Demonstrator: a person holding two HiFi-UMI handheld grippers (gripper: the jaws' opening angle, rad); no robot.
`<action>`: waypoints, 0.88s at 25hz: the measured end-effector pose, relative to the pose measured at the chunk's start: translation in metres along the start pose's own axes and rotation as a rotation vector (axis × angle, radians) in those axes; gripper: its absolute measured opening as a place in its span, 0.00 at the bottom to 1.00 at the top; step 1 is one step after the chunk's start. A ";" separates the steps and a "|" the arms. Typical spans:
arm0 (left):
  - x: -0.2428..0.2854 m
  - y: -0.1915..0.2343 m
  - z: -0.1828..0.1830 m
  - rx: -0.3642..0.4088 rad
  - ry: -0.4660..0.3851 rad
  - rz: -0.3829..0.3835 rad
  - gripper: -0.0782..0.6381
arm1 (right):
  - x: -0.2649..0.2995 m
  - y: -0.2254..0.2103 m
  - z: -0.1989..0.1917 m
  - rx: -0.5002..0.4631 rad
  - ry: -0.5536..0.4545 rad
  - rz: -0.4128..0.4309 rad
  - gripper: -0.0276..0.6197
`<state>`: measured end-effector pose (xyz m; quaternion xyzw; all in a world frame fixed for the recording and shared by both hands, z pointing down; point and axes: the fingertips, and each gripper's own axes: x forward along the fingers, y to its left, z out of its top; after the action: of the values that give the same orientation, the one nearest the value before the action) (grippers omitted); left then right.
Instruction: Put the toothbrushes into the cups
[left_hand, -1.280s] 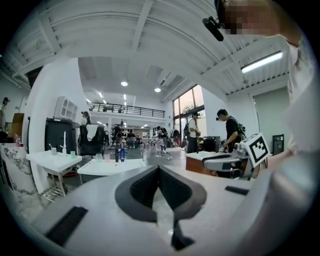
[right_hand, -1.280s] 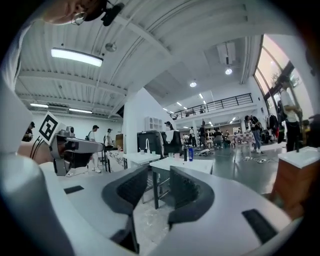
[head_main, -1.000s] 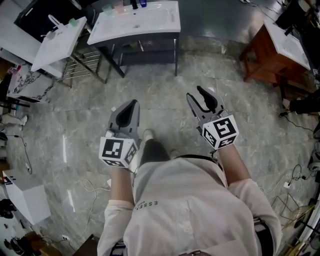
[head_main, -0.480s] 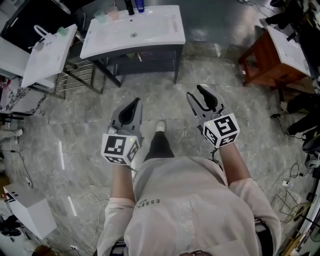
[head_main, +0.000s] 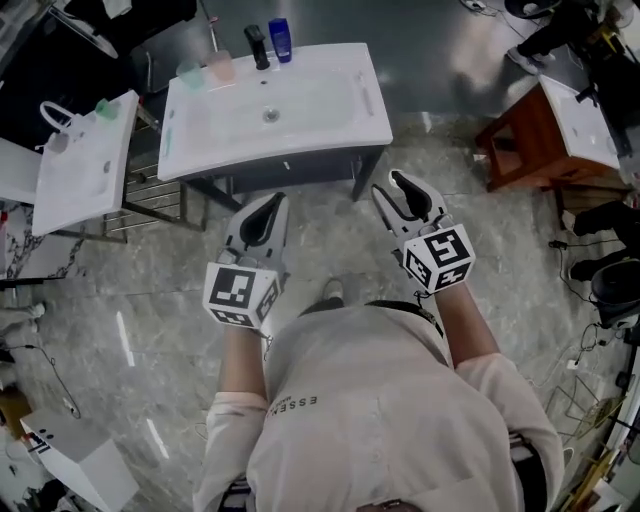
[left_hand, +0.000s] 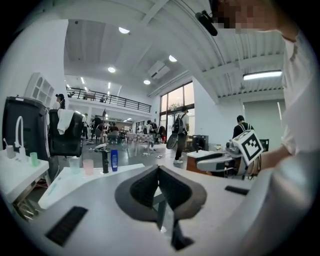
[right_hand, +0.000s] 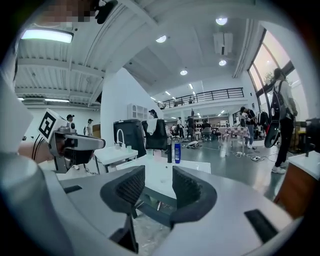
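Observation:
A white sink basin (head_main: 300, 125) stands just ahead of both grippers. At its far left corner are a pale green cup (head_main: 190, 73) and a pink cup (head_main: 221, 66), seen also as the green cup (left_hand: 74, 165) and pink cup (left_hand: 88, 166). A thin greenish toothbrush (head_main: 167, 140) lies along the basin's left rim, and another thin stick (head_main: 364, 95) lies near its right rim. My left gripper (head_main: 271, 202) is shut and empty, short of the basin's front edge. My right gripper (head_main: 392, 187) is open with nothing between its fingers.
A black tap (head_main: 258, 46) and a blue bottle (head_main: 281, 40) stand at the basin's back. A second white basin (head_main: 85, 165) with a green cup (head_main: 107, 108) is at the left, a wooden stand (head_main: 545, 125) at the right. People stand farther back in the hall.
The basin has come much nearer and lower in the head view as the person walked toward it. Both grippers travelled along with the person, their jaws unchanged.

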<state>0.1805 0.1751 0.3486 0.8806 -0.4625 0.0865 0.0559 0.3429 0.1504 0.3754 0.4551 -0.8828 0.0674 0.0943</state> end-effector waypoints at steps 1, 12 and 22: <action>0.008 0.011 0.001 -0.007 0.000 0.000 0.11 | 0.011 -0.004 0.001 0.002 0.007 -0.002 0.30; 0.094 0.079 -0.010 -0.035 0.051 0.011 0.11 | 0.114 -0.077 -0.024 0.028 0.150 -0.029 0.30; 0.207 0.146 0.000 -0.065 0.082 0.006 0.11 | 0.231 -0.170 -0.049 0.061 0.292 -0.020 0.30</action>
<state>0.1755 -0.0746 0.3939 0.8726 -0.4651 0.1077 0.1033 0.3558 -0.1203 0.4809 0.4518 -0.8528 0.1585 0.2084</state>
